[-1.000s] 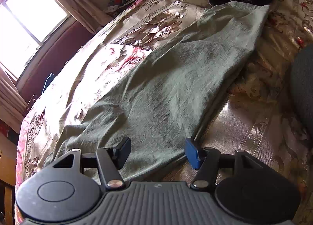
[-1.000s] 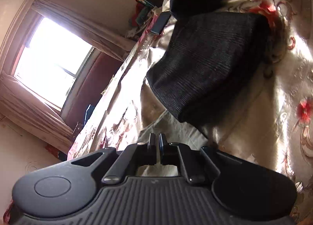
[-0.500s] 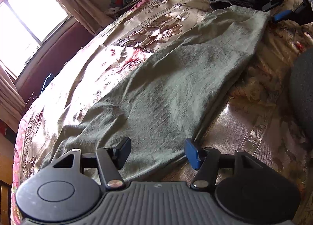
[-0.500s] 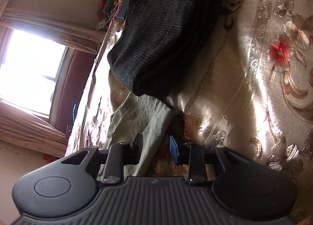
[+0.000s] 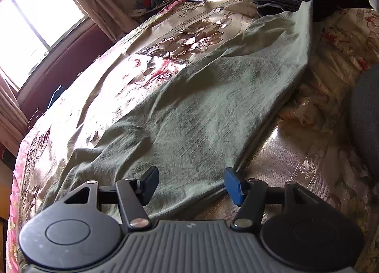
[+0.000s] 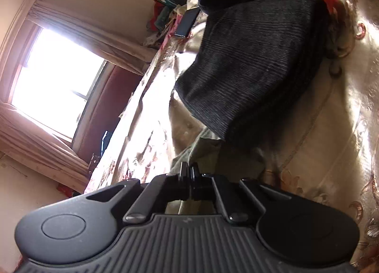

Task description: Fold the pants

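Green pants (image 5: 201, 107) spread flat on the floral bed (image 5: 319, 154), stretching away ahead of the left gripper (image 5: 190, 185). Left fingers (image 5: 149, 184) parted wide over the near end of the cloth, nothing pinched yet, near hem lying between and just below them. Right gripper (image 6: 188, 173) closed tight on a bunched bit of green fabric at the far end, close under the dark ribbed garment (image 6: 255, 64) just beyond its fingers. Probably the start of a lengthwise fold. Best done by lowering the left fingers onto the near edge and pinching both layers before any lift. Then raising both ends together, keeping the cloth taut between the two grips. Worth keeping clear of the dark garment, to avoid dragging it along.
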`<state>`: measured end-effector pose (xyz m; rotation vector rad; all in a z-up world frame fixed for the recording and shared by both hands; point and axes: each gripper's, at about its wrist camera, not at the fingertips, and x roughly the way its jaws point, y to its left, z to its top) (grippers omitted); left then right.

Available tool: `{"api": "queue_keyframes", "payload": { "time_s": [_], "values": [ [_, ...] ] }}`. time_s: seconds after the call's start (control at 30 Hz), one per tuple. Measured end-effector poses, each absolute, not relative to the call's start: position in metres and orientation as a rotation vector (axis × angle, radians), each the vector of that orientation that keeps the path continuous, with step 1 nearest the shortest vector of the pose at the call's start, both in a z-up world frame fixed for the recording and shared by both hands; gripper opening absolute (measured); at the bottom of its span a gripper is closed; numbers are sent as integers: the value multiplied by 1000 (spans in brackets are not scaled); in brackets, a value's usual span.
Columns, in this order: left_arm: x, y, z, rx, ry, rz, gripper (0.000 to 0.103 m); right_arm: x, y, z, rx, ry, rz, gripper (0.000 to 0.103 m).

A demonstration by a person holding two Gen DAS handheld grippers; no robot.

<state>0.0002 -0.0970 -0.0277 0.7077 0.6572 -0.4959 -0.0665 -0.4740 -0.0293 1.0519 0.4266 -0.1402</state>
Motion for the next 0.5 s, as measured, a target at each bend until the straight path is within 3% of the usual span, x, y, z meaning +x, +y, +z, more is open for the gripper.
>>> {"api": "queue_keyframes", "payload": {
  "time_s": [0.1, 0.3, 0.5],
  "values": [
    [1, -97, -28, 705, 659, -498, 73, -69, -471, -17, 1025, 350, -91, 3],
    [0, -95, -29, 699, 654, -497, 74, -58, -491, -79, 1094, 602, -214, 4],
    [0, -95, -29, 704, 654, -501, 74, -79, -493, -83, 1177, 553, -219, 9]
  ]
}}
